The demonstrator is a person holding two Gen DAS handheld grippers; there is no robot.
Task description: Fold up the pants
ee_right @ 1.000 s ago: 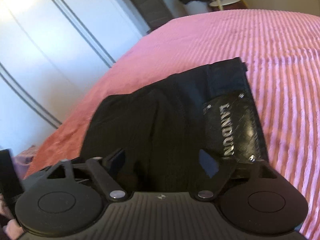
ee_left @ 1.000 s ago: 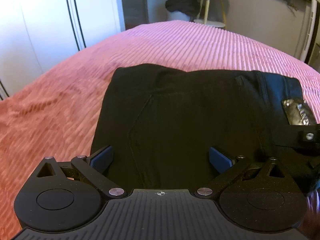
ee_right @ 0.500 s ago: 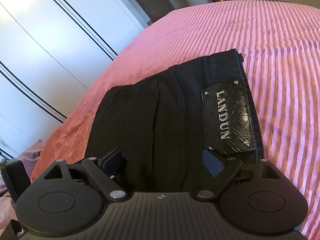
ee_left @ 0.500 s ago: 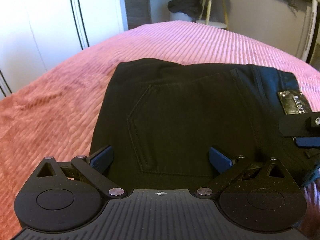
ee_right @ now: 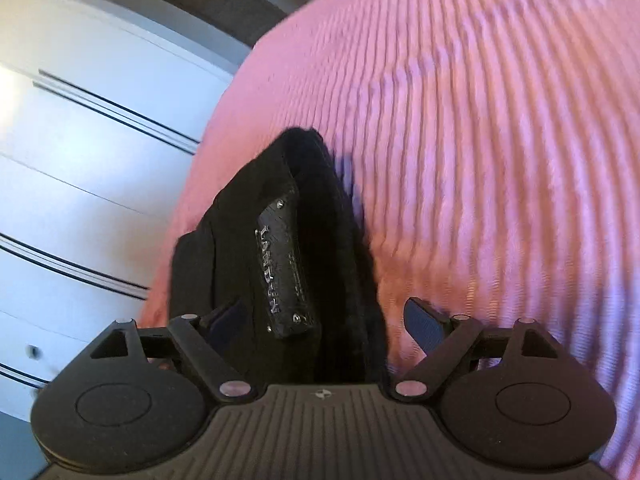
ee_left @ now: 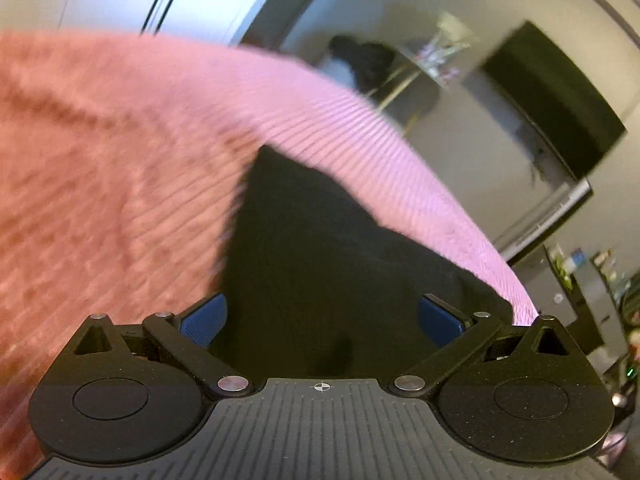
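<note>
Black denim filled the gap of both my tongs. My left tongs (ee_left: 320, 318) stood spread wide, blue pads (ee_left: 204, 320) well apart, with the pants (ee_left: 320, 264) lying straight ahead between them and running away from me toward a far corner. My right tongs (ee_right: 326, 320) were spread too; the folded bundle (ee_right: 280, 248) sat between the fingers, nearer the left one, its leather brand patch (ee_right: 284, 268) pointing forward along the bundle's long axis. Neither pair pinched any cloth that I could see. I judged both arms about equally near, each facing one end of the same fold. Beneath lay the bed's pink ribbed cover (ee_right: 500, 140), blurred by motion. Beyond it stood white wardrobe doors (ee_right: 80, 152), a small side table (ee_left: 424, 68) and a dark screen (ee_left: 556, 96) on the wall.
</note>
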